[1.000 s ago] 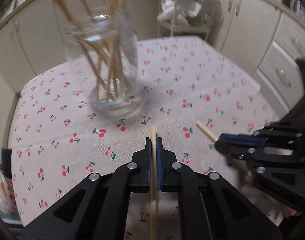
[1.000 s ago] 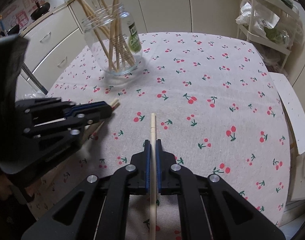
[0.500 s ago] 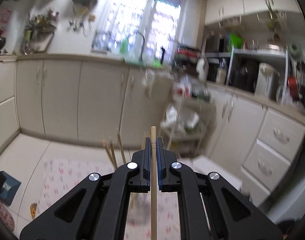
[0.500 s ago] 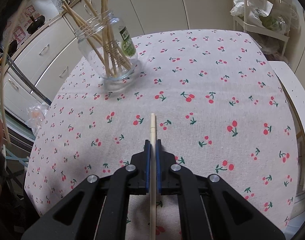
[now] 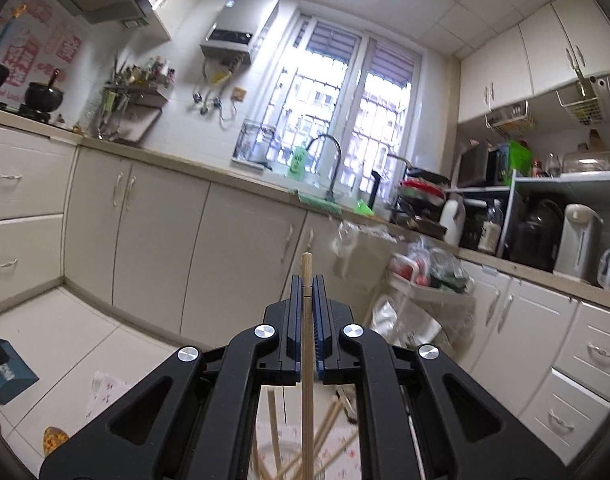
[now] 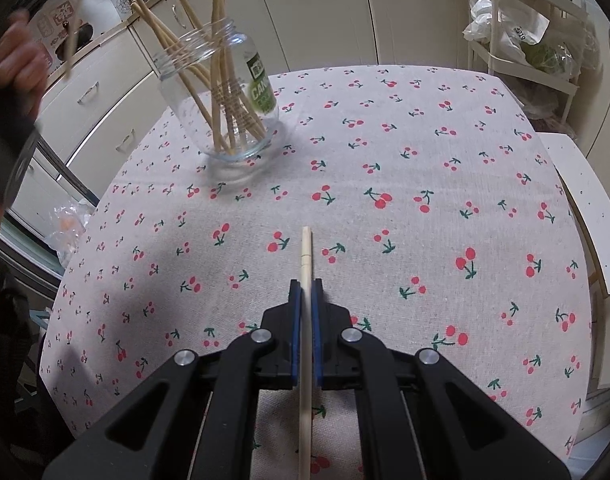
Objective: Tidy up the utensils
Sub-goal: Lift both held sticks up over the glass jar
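Left gripper: the left gripper (image 5: 307, 280) pointed level at the kitchen cabinets (image 5: 233, 256), its jaws clamped on a wooden chopstick (image 5: 307, 344) that ran along the centre of the frame, tip poking just past the pads.
Below it: chopstick ends and the jar rim (image 5: 281, 450) showed blurred at the bottom centre of the left view.
Right gripper: the right gripper (image 6: 306, 286) tilted down over the cherry-print tablecloth (image 6: 425, 160), jaws pinched on a second chopstick (image 6: 305, 320) in the lower centre.
Jar: the glass jar (image 6: 225, 100) stood upright on the cloth in the upper left, well apart from the right gripper, holding several chopsticks (image 6: 221, 80) leaning at angles.
Person: a hand (image 6: 19, 64) appeared blurred at the upper left edge.
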A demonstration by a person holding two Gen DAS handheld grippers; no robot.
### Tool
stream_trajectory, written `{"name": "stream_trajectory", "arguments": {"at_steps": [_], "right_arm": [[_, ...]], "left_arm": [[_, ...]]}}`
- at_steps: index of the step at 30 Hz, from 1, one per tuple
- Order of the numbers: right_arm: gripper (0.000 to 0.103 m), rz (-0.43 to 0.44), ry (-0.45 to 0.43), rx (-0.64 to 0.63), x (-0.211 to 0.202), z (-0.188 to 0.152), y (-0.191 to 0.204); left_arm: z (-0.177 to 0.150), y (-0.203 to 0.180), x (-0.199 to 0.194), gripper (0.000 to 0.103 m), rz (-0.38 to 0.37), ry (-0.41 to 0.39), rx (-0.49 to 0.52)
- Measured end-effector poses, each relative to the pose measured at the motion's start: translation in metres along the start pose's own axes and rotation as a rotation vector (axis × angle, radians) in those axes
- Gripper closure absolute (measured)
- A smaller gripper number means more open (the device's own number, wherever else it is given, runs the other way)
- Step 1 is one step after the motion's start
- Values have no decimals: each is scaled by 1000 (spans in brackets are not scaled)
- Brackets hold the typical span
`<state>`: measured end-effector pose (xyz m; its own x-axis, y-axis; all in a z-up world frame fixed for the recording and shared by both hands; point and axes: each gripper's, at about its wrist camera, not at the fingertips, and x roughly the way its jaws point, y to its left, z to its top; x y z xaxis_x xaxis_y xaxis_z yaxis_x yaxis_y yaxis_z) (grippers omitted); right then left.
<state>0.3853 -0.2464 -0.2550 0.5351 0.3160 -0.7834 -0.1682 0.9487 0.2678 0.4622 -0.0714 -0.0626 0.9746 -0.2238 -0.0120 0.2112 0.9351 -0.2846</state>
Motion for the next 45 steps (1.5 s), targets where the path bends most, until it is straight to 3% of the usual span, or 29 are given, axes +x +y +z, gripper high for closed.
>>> {"name": "stream_trajectory", "arguments": {"at_steps": [10, 28, 37, 45], "right_arm": [[97, 8, 2, 11, 0, 1, -1], [97, 14, 1, 17, 1, 2, -1], [97, 16, -9, 9, 0, 2, 0], [97, 63, -14, 74, 0, 1, -12]], "left_arm": [[-6, -9, 38, 98, 63, -99, 18], [-54, -12, 43, 98, 105, -102, 130], [-70, -8, 29, 98, 76, -27, 180], [-84, -8, 14, 96, 45, 107, 261]]}}
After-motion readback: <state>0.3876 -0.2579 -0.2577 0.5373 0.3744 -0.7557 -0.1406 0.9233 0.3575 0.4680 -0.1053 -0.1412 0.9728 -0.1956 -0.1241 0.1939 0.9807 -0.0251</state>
